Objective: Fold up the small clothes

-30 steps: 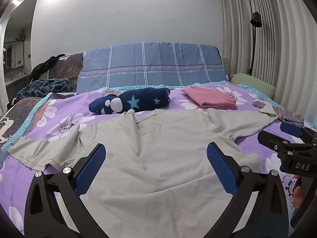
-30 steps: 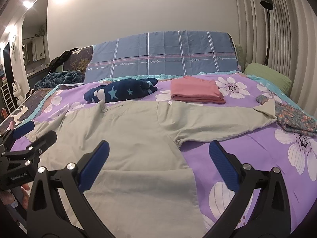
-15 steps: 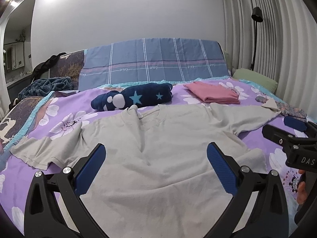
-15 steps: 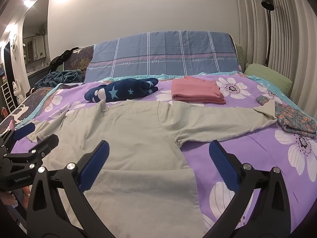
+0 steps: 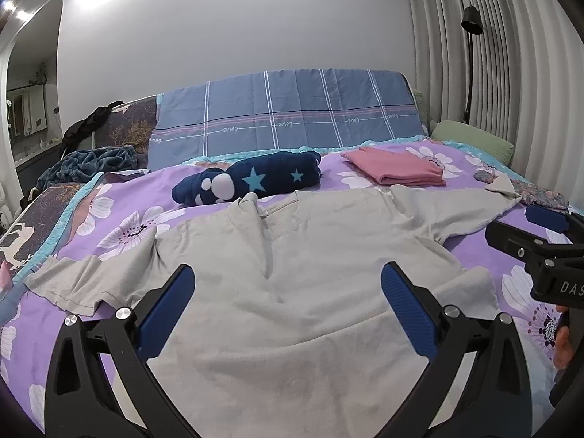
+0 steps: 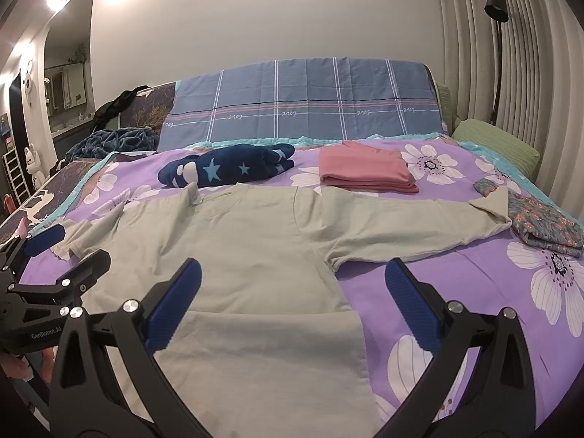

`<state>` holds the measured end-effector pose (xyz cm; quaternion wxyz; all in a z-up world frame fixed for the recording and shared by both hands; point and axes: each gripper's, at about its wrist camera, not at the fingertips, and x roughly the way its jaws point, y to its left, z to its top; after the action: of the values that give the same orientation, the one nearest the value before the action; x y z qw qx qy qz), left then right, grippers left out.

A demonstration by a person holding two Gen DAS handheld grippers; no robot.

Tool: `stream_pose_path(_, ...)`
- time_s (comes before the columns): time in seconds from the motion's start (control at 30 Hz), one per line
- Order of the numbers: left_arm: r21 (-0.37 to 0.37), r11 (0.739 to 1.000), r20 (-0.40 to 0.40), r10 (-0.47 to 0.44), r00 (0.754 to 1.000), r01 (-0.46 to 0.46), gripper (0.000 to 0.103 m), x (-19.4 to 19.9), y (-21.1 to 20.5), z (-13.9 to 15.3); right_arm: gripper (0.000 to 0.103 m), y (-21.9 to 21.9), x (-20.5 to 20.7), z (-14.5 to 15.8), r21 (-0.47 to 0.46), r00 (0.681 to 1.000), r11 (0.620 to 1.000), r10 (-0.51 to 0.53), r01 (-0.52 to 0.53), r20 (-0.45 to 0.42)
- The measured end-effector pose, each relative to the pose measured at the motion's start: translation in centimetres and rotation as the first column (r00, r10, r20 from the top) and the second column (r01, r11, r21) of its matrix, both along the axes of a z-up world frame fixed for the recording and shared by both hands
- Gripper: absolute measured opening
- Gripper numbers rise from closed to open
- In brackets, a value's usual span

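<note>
A light grey T-shirt [image 5: 292, 292] lies spread flat on the purple flowered bedspread [image 5: 120, 226], collar toward the headboard, sleeves out to both sides. It also shows in the right wrist view [image 6: 237, 255]. My left gripper [image 5: 286, 299] is open and empty, held above the shirt's lower middle. My right gripper [image 6: 292, 299] is open and empty above the shirt's right lower edge. Each gripper shows at the side of the other's view: the right gripper [image 5: 540, 233] and the left gripper [image 6: 62, 252].
A folded pink garment [image 6: 365, 168] and a rolled navy star-print garment [image 6: 226, 166] lie beyond the shirt. A folded floral cloth [image 6: 544, 222] lies by the right sleeve. A blue plaid cover [image 6: 303, 102] stands at the headboard, a green pillow [image 6: 496, 138] at far right.
Both grippers have risen and drawn back slightly, so the shirt sits lower and farther in view. Nothing was grasped; the shirt has not moved.
</note>
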<state>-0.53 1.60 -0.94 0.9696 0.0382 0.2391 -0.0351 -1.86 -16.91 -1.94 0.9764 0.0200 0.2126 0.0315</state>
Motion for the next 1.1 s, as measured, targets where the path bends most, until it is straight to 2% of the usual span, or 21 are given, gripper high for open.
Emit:
stream_pose_path(0.6, -0.017, 1.0, -0.019, -0.017, 1.0, 0.016, 0.102, -0.1, 0.2, -0.5, 0.101, 0.2, 0.1, -0.4, -0.006, 1.0, 1.0, 0.001, -0.001, -0.015)
stream_pose_path(1.1, -0.001, 0.999, -0.036, -0.04, 0.999, 0.04, 0.102, 0.2, -0.1, -1.0, 0.101, 0.3, 0.6, -0.8, -0.008, 0.999, 1.0, -0.001, 0.0, -0.036)
